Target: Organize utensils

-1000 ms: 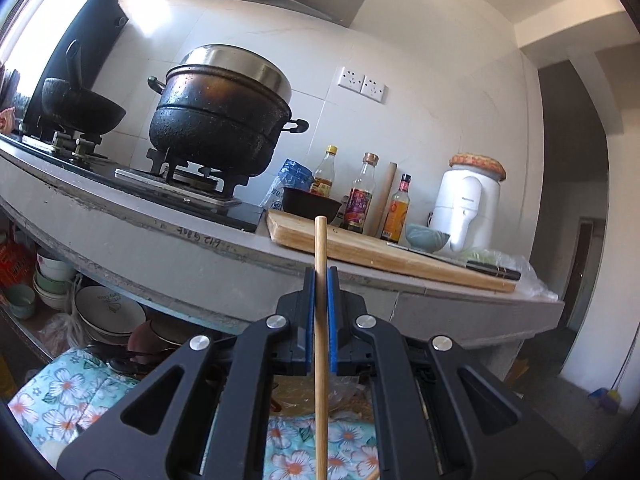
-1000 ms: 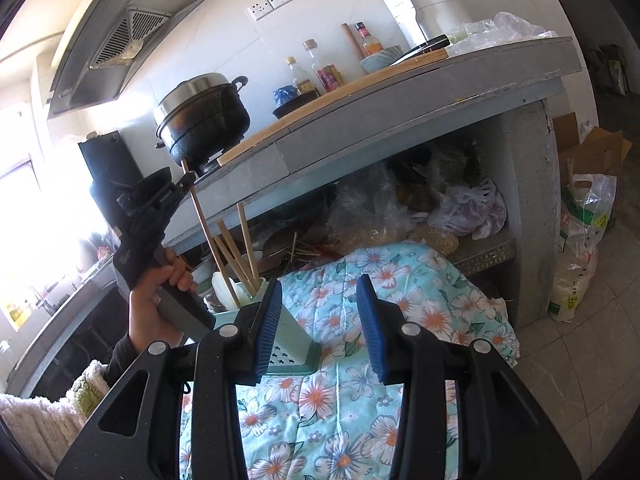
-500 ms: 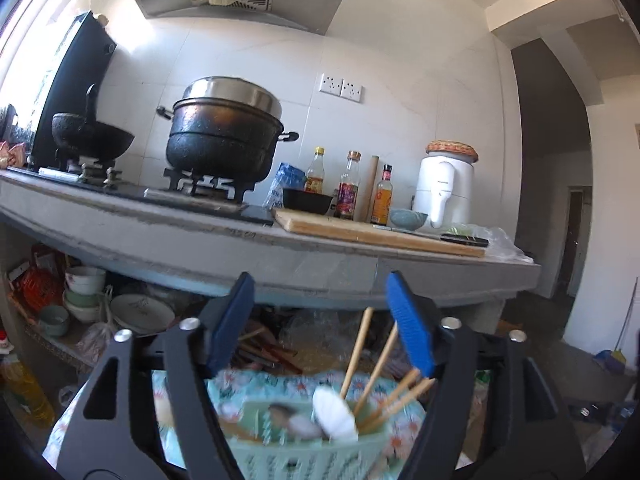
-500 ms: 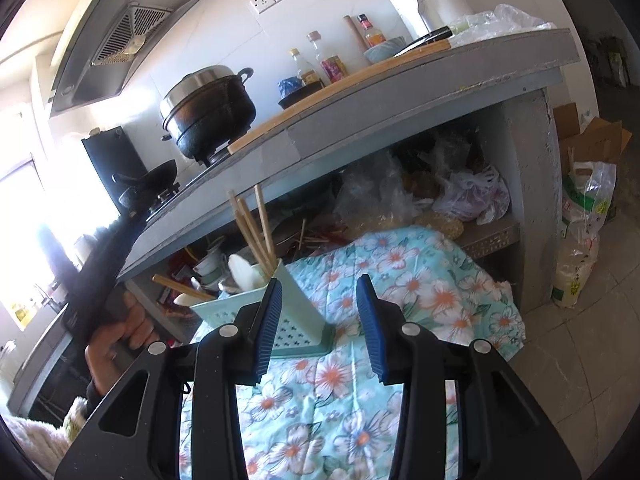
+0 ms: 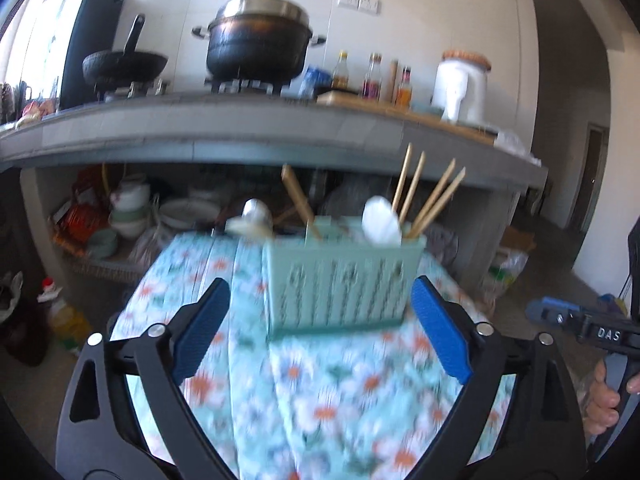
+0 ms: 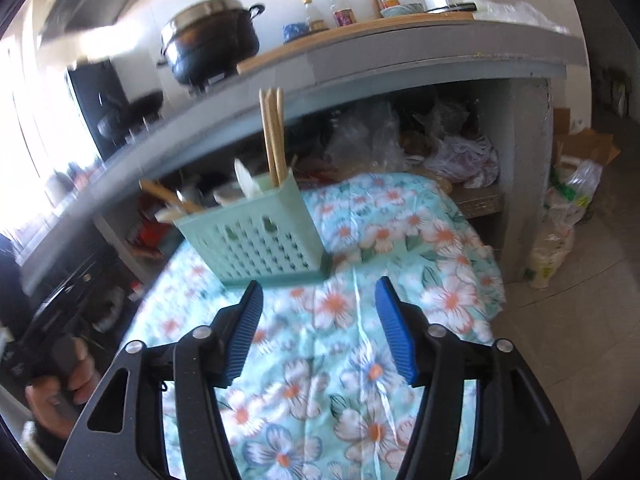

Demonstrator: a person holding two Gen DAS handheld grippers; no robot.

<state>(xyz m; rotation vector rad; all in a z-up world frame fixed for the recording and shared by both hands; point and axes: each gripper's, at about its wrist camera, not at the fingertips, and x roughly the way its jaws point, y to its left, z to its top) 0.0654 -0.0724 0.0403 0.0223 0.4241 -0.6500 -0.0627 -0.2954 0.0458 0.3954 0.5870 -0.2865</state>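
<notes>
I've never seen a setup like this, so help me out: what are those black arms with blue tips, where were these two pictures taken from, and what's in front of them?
There is no robot here. A person holds a hand-operated claw in each hand, and each claw carries a wide-angle camera looking along its two blue-padded fingers. One picture is from the left claw, the other from the right claw. Both claws are open and hold nothing.

Ahead of both, on a flowered cloth, stands a pale green utensil basket. Wooden chopsticks and a white spoon stick up out of it. The left view is blurred, so finer detail is hard to tell.

Behind is a kitchen counter with a black pot on it.
</notes>
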